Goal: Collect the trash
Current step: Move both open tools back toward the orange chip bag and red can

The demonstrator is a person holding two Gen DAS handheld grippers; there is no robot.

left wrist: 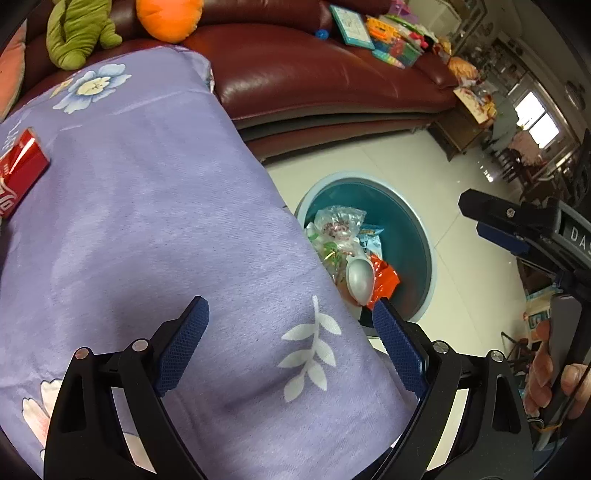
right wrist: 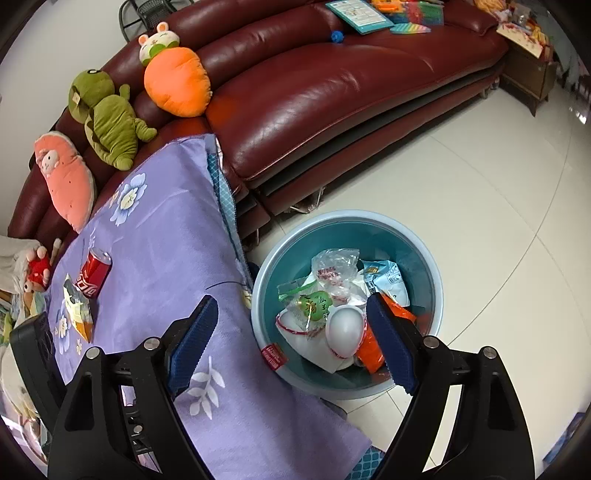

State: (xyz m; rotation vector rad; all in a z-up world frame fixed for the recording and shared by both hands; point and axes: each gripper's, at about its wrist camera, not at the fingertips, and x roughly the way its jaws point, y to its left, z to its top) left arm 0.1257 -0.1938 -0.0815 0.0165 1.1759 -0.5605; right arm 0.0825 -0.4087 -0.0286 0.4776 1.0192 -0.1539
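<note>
A teal basin (right wrist: 295, 258) stands on the floor beside the purple cloth (right wrist: 155, 258). It holds clear plastic bags (right wrist: 334, 269), a blue wrapper (right wrist: 388, 277), an orange wrapper (right wrist: 369, 349) and a white egg-shaped piece (right wrist: 345, 328). My right gripper (right wrist: 291, 301) hangs open and empty above the basin's left rim and the cloth's edge. On the cloth lie a red cola can (right wrist: 94, 275) and a crumpled snack wrapper (right wrist: 75, 308). My left gripper (left wrist: 290, 306) is open and empty over the cloth, with the can (left wrist: 18, 173) far to its left and the basin (left wrist: 402, 236) to its right.
A dark red leather sofa (right wrist: 332, 92) runs behind, with plush toys (right wrist: 110, 122) and an orange carrot cushion (right wrist: 177, 81) on it. Books and toy blocks (right wrist: 369, 14) lie at its far end. White floor tiles (right wrist: 498, 221) surround the basin. A hand (left wrist: 546, 373) holds the right gripper.
</note>
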